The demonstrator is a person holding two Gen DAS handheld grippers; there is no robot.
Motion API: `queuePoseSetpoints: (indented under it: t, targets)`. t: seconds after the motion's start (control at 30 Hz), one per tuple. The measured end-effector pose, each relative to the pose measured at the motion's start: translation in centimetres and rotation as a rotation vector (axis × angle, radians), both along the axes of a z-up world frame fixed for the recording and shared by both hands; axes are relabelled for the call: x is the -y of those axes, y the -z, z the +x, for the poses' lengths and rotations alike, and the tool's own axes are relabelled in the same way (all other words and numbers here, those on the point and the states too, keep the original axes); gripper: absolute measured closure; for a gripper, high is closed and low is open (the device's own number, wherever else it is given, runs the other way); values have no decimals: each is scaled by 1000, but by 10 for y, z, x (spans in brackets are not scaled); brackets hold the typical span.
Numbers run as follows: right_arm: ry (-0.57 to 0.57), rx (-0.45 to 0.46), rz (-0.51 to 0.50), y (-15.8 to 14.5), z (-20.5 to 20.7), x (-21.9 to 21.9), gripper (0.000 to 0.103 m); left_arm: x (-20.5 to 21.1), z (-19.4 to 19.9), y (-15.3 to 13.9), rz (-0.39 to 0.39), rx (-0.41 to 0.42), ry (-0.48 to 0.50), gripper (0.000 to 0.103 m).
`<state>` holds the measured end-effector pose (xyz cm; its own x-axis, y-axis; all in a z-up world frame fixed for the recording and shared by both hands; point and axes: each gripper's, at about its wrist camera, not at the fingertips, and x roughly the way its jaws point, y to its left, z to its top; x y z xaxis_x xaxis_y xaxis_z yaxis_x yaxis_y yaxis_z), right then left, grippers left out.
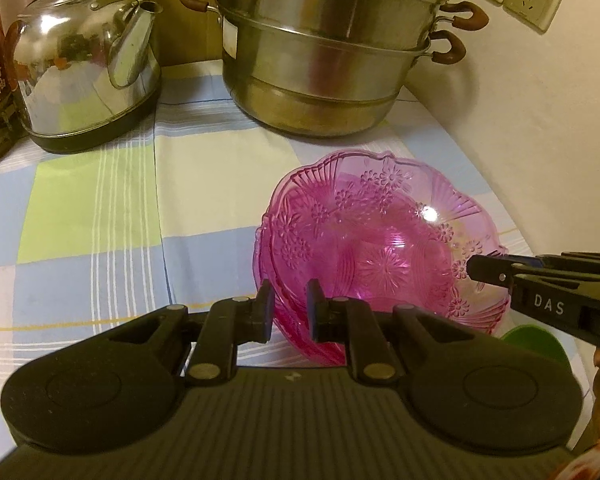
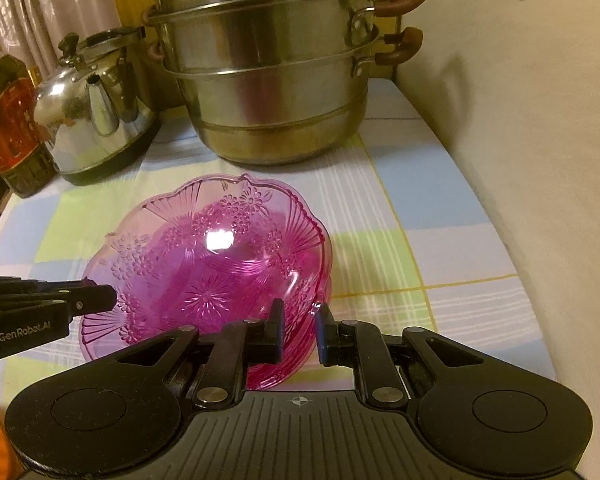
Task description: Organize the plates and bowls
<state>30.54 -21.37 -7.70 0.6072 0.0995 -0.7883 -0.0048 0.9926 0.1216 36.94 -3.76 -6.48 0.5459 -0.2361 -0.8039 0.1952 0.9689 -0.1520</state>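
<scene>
A pink see-through bowl with a flower pattern (image 1: pixel 380 240) is held over the checked cloth, and a second pink rim shows nested beneath it. It also shows in the right wrist view (image 2: pixel 204 264). My left gripper (image 1: pixel 289 304) has its jaws around the bowl's left rim. My right gripper (image 2: pixel 299 322) has its jaws around the right rim. The right gripper's tip shows in the left wrist view (image 1: pixel 484 268); the left gripper's tip shows in the right wrist view (image 2: pixel 100 300). I cannot tell whether the bowl rests on the cloth.
A steel stacked steamer pot (image 1: pixel 324 48) stands at the back, a steel kettle (image 1: pixel 88 68) to its left, an oil bottle (image 2: pixel 8 120) further left. The wall (image 2: pixel 520 120) runs along the right. A green object (image 1: pixel 532 344) lies beneath the right gripper.
</scene>
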Motion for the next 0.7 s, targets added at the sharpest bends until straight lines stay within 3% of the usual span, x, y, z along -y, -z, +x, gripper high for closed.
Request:
queuePoseSetpoints:
  t: [0.7]
  targets:
    - [-10,-33,-10,18,14,-3,86,1,15,18,22,-22,-6,89]
